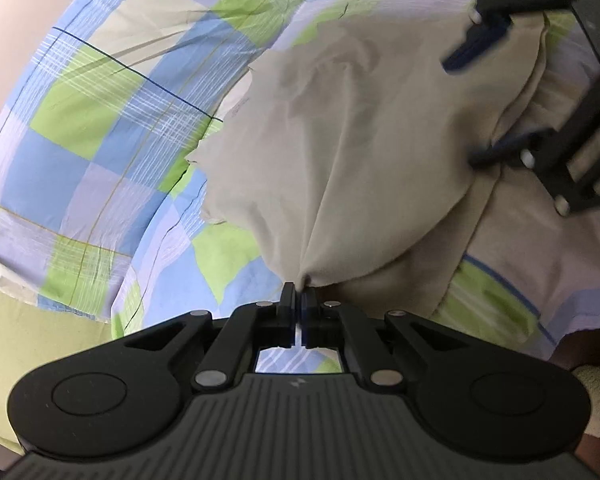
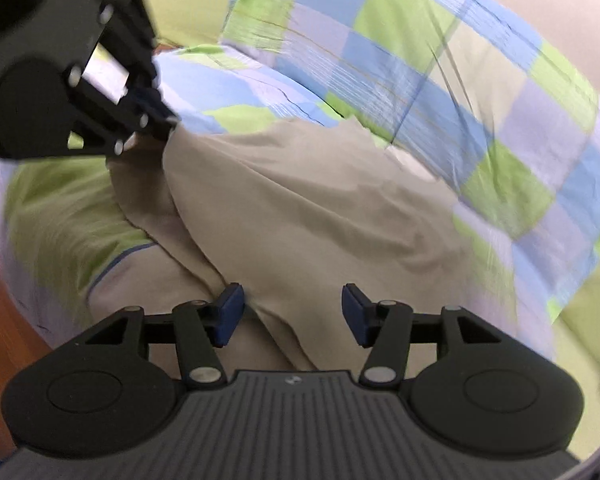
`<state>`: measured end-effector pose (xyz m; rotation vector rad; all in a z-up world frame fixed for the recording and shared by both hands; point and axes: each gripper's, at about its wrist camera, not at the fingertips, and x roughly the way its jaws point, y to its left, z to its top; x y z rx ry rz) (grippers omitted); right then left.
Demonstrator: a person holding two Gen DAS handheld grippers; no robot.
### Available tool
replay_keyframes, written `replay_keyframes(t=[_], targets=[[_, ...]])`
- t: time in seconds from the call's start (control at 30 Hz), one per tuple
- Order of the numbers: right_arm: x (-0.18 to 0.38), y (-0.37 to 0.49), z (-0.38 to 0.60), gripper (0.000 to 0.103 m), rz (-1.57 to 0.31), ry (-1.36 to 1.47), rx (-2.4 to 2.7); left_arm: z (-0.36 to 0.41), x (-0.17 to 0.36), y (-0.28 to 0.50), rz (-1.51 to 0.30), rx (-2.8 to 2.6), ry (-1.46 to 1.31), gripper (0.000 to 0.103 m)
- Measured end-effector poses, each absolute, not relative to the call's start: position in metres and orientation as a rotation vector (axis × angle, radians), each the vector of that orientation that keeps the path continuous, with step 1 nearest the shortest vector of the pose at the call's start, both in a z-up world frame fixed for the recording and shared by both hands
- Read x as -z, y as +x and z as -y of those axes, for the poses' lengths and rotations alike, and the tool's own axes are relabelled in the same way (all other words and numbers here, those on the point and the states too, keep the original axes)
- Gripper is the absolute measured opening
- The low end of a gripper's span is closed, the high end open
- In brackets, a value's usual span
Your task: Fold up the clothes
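My left gripper has its jaws clenched on a corner of the beige garment. My right gripper hovers over it, jaws released. The garment lies on the checkered bedsheet.

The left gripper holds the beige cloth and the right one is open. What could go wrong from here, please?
1. The left gripper is shut on only a small bunched point of the beige garment, so the cloth may slip out if pulled.
2. The right gripper is open with the fabric between its fingers; closing here could catch several layers and spoil the fold.
3. The garment lies on a wrinkled checkered bedsheet, which might be pinched together with it.
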<state>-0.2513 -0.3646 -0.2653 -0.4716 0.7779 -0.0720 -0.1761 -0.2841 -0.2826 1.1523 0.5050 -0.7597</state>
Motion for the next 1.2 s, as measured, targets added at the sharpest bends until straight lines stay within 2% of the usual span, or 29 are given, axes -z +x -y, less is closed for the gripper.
replay_keyframes(t=[0.2, 0.37, 0.47, 0.53, 0.73, 0.83, 1.0, 1.13, 1.2], targets=[[0.264, -0.262, 0.383, 0.054, -0.839, -0.557, 0.16, 0.283, 0.283, -0.17, -0.515, 0.756, 1.137, 0.0], [0.269, -0.269, 0.38, 0.061, -0.831, -0.68, 0.181, 0.284, 0.287, -0.171, -0.523, 0.771, 1.149, 0.0], [0.272, -0.272, 0.405, 0.067, -0.873, -0.646, 0.297, 0.285, 0.289, -0.178, -0.543, 0.788, 1.133, 0.0], [0.272, -0.275, 0.415, 0.072, -0.878, -0.62, 0.324, 0.286, 0.289, -0.184, -0.565, 0.785, 1.102, 0.006], [0.265, -0.288, 0.415, 0.072, -0.798, -0.651, 0.421, 0.291, 0.293, -0.197, -0.609, 0.713, 1.037, 0.011], [0.268, -0.285, 0.424, 0.073, -0.834, -0.634, 0.477, 0.294, 0.296, -0.194, -0.625, 0.665, 1.015, 0.017], [0.269, -0.291, 0.424, 0.074, -0.853, -0.6, 0.45, 0.297, 0.304, -0.197, -0.622, 0.631, 1.053, 0.018], [0.28, -0.291, 0.434, 0.074, -0.885, -0.609, 0.513, 0.29, 0.304, -0.201, -0.635, 0.599, 1.034, 0.024], [0.279, -0.291, 0.443, 0.074, -0.89, -0.572, 0.536, 0.287, 0.308, -0.203, -0.625, 0.584, 1.044, 0.022]])
